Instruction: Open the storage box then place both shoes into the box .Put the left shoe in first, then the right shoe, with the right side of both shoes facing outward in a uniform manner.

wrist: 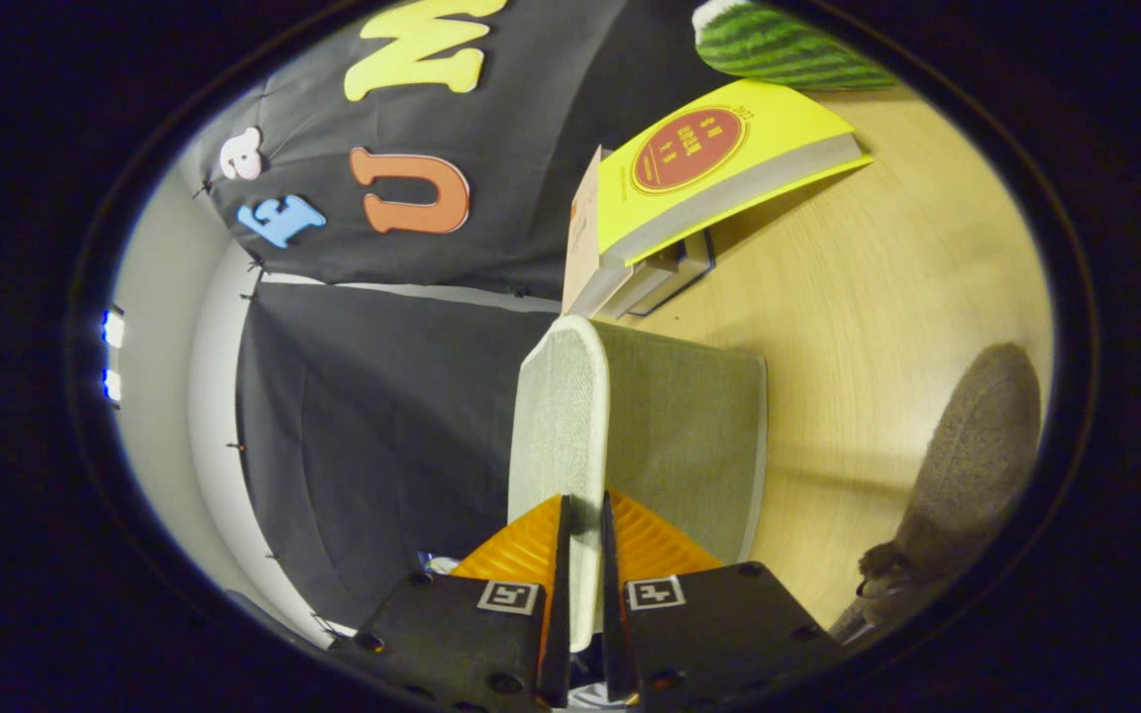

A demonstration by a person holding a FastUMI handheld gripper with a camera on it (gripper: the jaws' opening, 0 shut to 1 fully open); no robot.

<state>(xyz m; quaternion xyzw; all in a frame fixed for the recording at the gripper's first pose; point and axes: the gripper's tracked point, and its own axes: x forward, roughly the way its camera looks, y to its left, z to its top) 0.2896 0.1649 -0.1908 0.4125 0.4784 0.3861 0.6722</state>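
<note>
The scene is a booth with a black cloth wall on the left half of the frame and a light wooden table (878, 297) on the right half; the camera is rolled on its side, so the table surface stands like a wall at the right.

At the bottom centre of the frame the gripper (581, 555) shows its two orange fingers (521, 550) with black bodies and small square markers. The fingers are closed on the thin edge of the storage box lid (561, 416), a pale grey-green fabric panel with a white rim. Both fingers press on it, one from each side, and the rim passes between them down to the lower edge of the frame. The lid goes up from the fingers to the middle of the frame, where its rounded corner ends.

Just to the right of the lid, touching it, is the storage box (679, 436) in the same grey-green fabric. I cannot tell how far the lid is lifted from the box.

Beyond the lid, in the upper centre, there is a stack of books (719, 158) with a yellow cover on top. Above it, at the upper right, a green striped, watermelon-like object (778, 50) is partly seen. At the lower right, well apart from the box, a grey-brown shoe (967, 465) rests on the table.
</note>
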